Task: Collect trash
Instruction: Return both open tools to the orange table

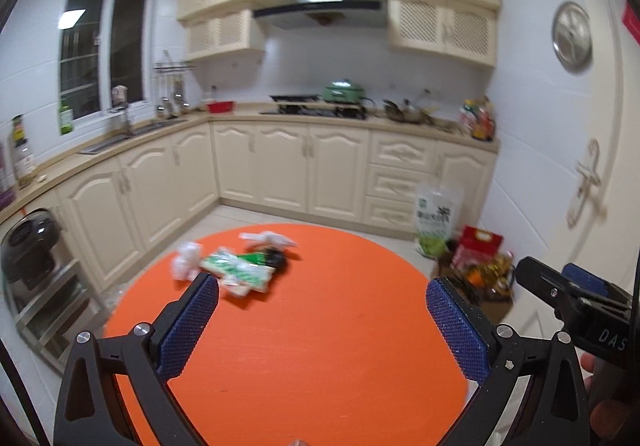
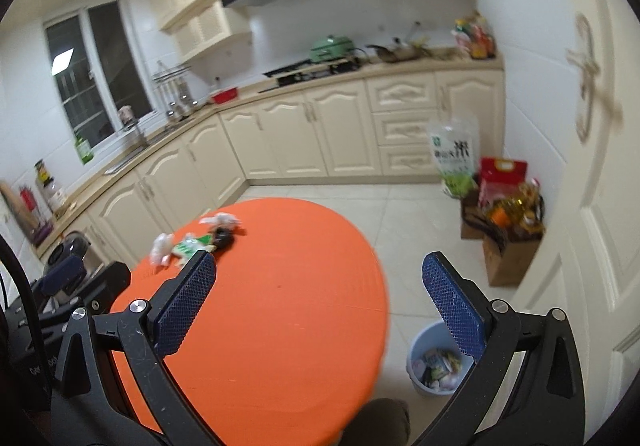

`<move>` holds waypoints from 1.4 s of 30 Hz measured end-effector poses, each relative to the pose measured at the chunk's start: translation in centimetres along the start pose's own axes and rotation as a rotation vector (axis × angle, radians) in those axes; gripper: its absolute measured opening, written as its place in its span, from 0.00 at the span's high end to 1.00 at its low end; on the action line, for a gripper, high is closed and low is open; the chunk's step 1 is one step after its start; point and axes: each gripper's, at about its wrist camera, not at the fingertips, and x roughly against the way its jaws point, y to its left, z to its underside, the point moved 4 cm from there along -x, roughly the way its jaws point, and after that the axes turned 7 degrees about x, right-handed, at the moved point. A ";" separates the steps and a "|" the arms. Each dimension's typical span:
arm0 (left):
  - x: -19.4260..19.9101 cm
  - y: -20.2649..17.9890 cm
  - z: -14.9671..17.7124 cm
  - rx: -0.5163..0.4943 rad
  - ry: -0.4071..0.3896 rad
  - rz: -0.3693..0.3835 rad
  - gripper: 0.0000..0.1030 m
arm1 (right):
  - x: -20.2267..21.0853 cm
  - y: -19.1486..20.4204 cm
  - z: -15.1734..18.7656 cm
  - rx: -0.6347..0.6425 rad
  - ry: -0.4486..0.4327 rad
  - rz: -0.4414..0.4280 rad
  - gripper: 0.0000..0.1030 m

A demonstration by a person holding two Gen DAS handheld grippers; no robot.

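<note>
Nearest the lens in the left wrist view: left gripper (image 1: pixel 322 292), jaws spread wide w/ nothing between them, blue textured pads (image 1: pixel 188 326) framing the lower half of the frame. It hangs over the round orange table (image 1: pixel 320 346), clear of the top. The trash pile (image 1: pixel 236 262) lies at the table's far side, upper left of centre in the frame, just beyond the left pad's tip and apart from it: crumpled white tissue (image 1: pixel 186 260), green-and-white wrapper (image 1: pixel 240 272), a dark item (image 1: pixel 278 260) and white plastic (image 1: pixel 268 238) behind; blurred, so no finer detail. At the right edge, part of the right gripper's black body shows beside the left one.

Right wrist view: right gripper (image 2: pixel 318 272) also wide apart, empty, above the table's near right portion. The trash sits left of centre, just past the left pad's (image 2: pixel 184 306) tip, not touching. Lower right, between pad and table edge, a light-blue bin (image 2: pixel 418 358) stands on the tiled floor (image 2: pixel 400 214) beside the table, already w/ wrappers and tissue inside. Bags and boxes (image 2: pixel 500 206) sit by the white door (image 2: pixel 592 166) at right; cream cabinets (image 2: pixel 280 134) run across the back.
</note>
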 end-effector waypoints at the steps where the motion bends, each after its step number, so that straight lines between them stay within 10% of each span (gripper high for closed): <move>1: 0.9 1.0 0.3 0.010 -0.012 -0.015 0.01 | 0.1 1.1 -0.2 0.017 -0.007 -0.004 0.00; 23: 7.4 7.6 4.2 0.180 -0.086 -0.174 0.01 | -0.9 16.1 -0.4 0.256 -0.024 -0.112 0.00; 42: -7.8 13.9 -0.8 0.255 0.083 -0.210 0.01 | -14.5 17.7 1.9 0.284 0.190 -0.161 0.00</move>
